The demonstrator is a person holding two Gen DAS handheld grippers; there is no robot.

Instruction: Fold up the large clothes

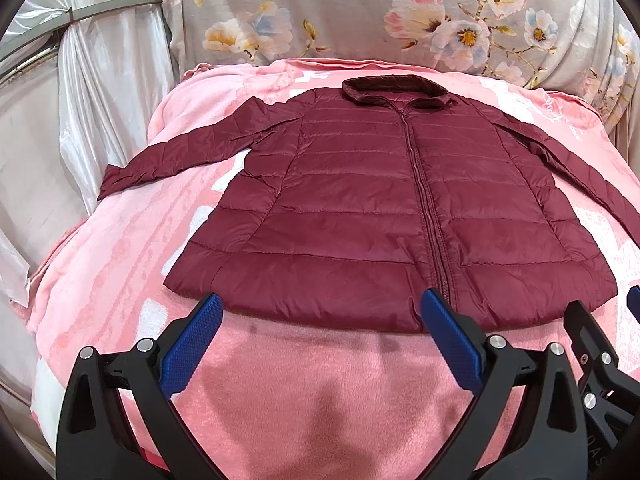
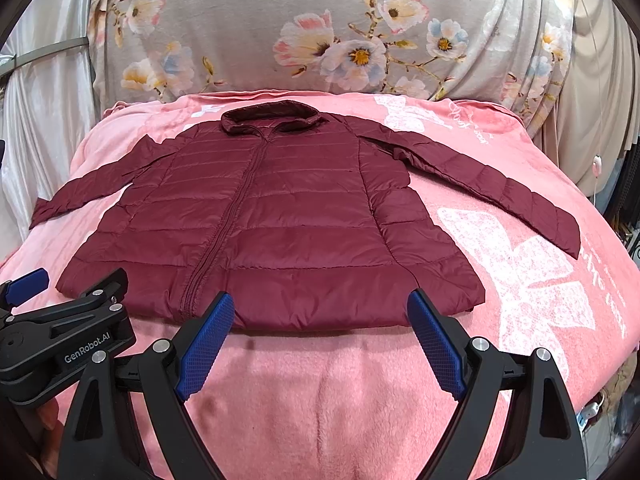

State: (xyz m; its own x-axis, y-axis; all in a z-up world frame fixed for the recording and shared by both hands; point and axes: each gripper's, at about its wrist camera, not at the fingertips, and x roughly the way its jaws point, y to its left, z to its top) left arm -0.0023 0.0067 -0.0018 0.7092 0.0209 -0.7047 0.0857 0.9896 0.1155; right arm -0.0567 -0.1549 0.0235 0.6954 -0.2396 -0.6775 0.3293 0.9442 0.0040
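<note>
Lying flat and face up on a pink blanket [image 1: 120,248], a dark red quilted jacket [image 1: 360,208] is spreading across the bed with its front zipped closed and its collar [image 2: 270,120] pointing toward the far end. Both sleeves are stretching outward and down to either side, the left sleeve [image 1: 176,156] reaching toward the blanket's edge and the right sleeve [image 2: 492,188] slanting across a white printed pattern [image 2: 532,280] on the blanket. A grey floral cloth [image 2: 320,20] is rising behind the collar, and shiny white fabric [image 1: 80,80] is hanging at the left.

The left tongs [image 1: 320,322] are hovering just above the near hem, spread wide, with their 2 blue pads [image 1: 192,344] gripping nothing; the zip's lower end is sitting close to the inner pad. The right tongs [image 2: 320,320] are hovering beside them over the hem's right half, equally wide apart and empty, their blue fingers [image 2: 436,344] showing textured faces. Whether any fingertip is touching the hem is impossible to tell. Each tool is appearing at the edge of the other's view, just beside its neighbour.
</note>
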